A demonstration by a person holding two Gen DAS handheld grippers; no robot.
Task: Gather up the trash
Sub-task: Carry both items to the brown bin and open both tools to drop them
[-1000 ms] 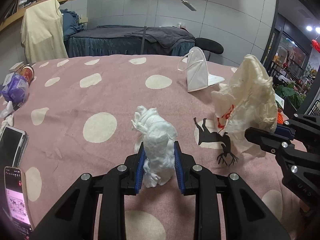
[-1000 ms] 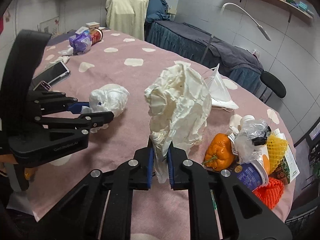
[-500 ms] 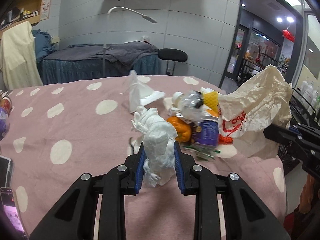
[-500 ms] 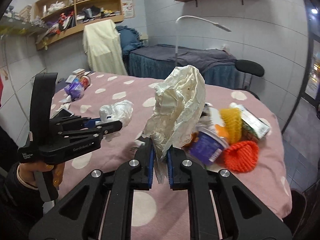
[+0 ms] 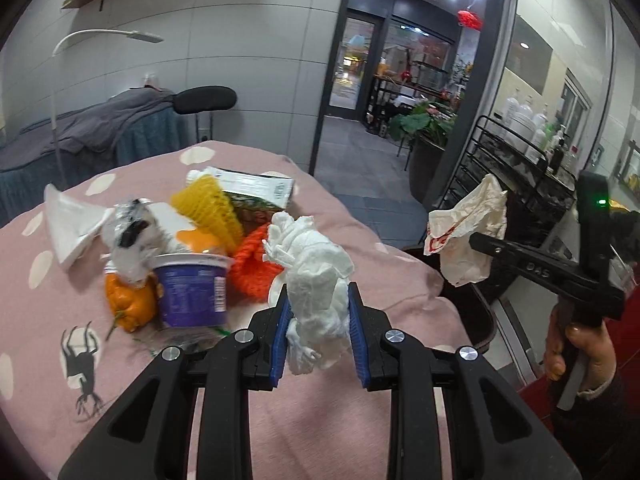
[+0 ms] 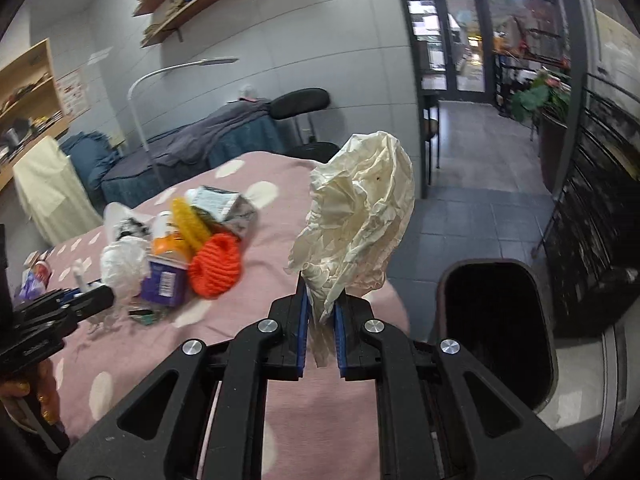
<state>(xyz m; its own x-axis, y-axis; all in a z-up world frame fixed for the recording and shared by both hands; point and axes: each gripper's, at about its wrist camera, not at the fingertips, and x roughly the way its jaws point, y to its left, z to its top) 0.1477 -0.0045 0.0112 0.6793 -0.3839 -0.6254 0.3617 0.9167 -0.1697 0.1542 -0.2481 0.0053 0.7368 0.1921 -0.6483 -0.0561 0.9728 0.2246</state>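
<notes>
The left gripper (image 5: 319,334) pinched a white tissue wad (image 5: 316,280); the right gripper (image 6: 320,336) pinched a crumpled bag (image 6: 360,216) (its bottom was hidden between the pads).

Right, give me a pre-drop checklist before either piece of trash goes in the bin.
1. Left gripper jaws clamped on the white tissue wad: ok.
2. Right gripper jaws clamped on the crumpled plastic bag: ok.
3. Trash bin open, mouth unobstructed: ok.
4. Bag directly above the bin mouth: not ok; in the right wrist view the bin sits to the right of it.
5. Tissue wad above the bin: not ok; it hangs over the pink tablecloth.
6. Room left inside the bin: cannot tell, the interior is dark.
</notes>
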